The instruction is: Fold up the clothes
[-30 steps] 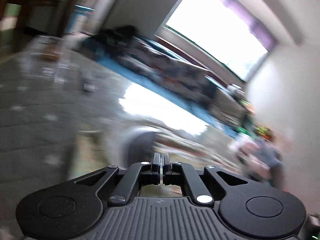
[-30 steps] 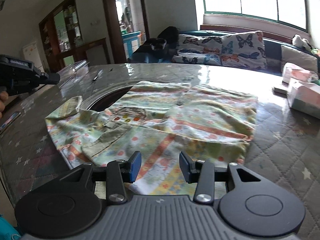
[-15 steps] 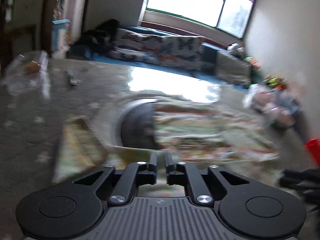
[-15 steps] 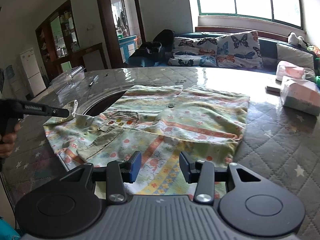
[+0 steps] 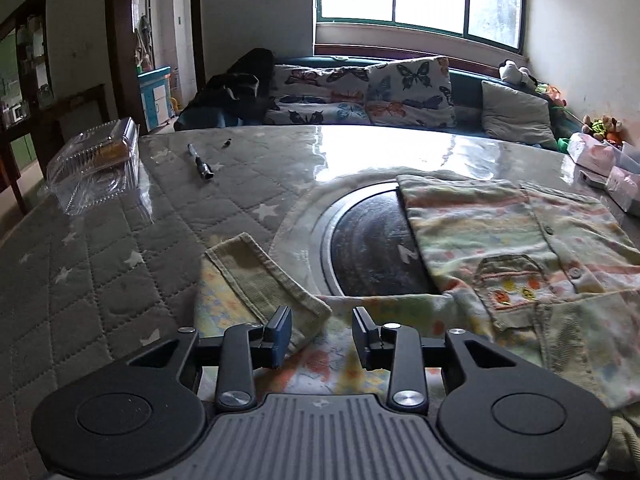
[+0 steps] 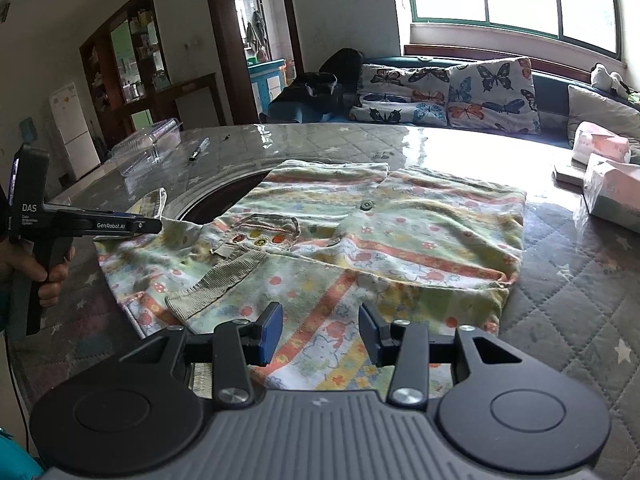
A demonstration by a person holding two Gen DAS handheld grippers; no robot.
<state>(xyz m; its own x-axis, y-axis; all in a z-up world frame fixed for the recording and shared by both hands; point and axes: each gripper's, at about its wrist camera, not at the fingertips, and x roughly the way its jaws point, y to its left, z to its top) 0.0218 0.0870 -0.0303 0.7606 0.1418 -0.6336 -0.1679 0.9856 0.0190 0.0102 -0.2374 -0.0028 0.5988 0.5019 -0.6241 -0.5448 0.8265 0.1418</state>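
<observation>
A small patterned shirt (image 6: pixel 360 236) with orange stripes, a chest pocket and olive cuffs lies spread on the quilted table. Its left sleeve (image 5: pixel 260 276) stretches toward the table's left side, cuff flat. My left gripper (image 5: pixel 322 334) hovers open just above that sleeve, the cuff's corner reaching between its fingers without being clamped. In the right wrist view the left gripper (image 6: pixel 154 225) appears side-on, held by a hand (image 6: pixel 44 276). My right gripper (image 6: pixel 320 334) is open over the shirt's near hem, holding nothing.
A round dark inset (image 5: pixel 372 240) sits in the table, partly under the shirt. A clear plastic box (image 5: pixel 96 164) and a pen (image 5: pixel 200 160) lie at the far left. Tissue packs (image 6: pixel 608 188) stand at the right. A sofa with butterfly cushions (image 6: pixel 452 92) runs behind.
My left gripper swung down from the room toward the sleeve and went from shut to open. The right gripper stayed open and eased slightly closer to the hem.
</observation>
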